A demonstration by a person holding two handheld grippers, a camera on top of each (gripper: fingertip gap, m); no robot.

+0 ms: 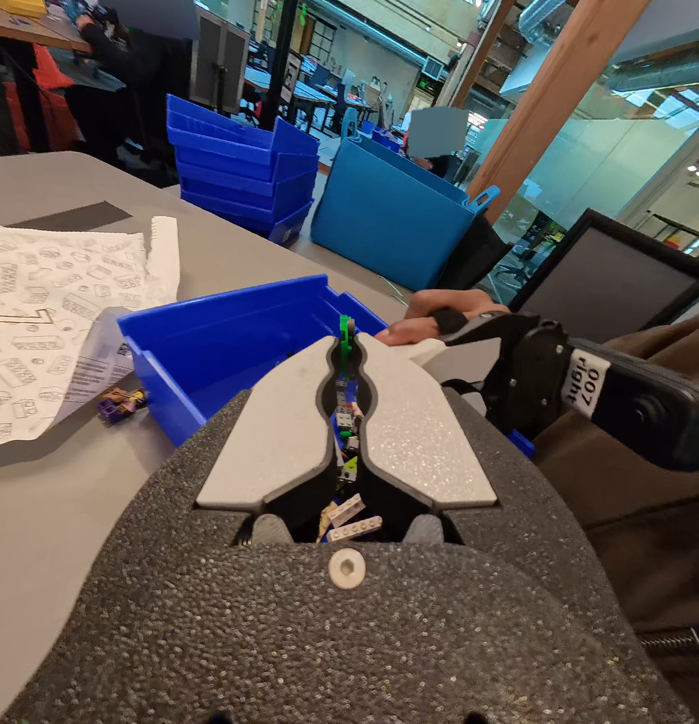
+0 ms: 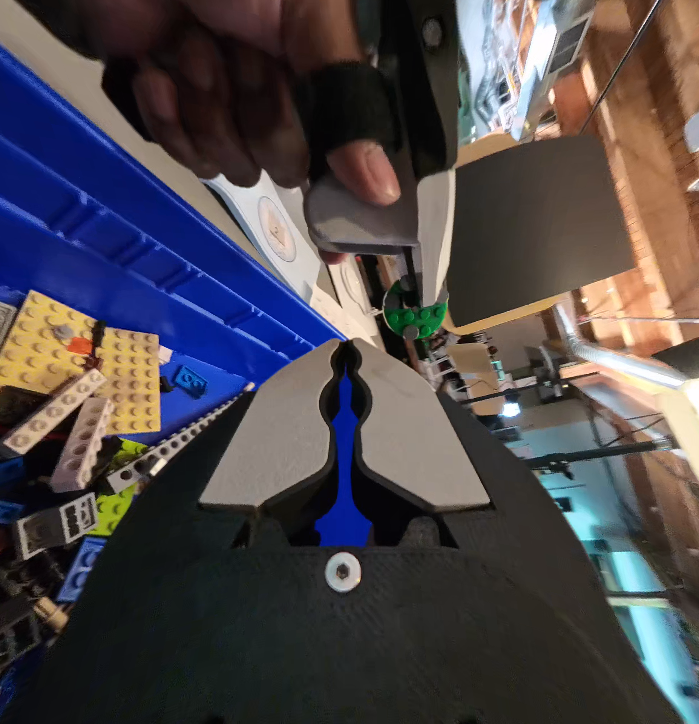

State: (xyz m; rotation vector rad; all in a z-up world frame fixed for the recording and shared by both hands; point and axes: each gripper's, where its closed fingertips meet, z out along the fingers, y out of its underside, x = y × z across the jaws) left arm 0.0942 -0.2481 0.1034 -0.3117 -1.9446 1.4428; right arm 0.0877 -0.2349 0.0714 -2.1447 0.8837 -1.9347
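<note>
Left gripper clamps a green round plate edgewise above the blue bin, right gripper pinched together empty beside it.

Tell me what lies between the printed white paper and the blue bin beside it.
In the left wrist view, a small purple-and-yellow toy figure lies on the table, between the printed paper and the blue bin.
</note>
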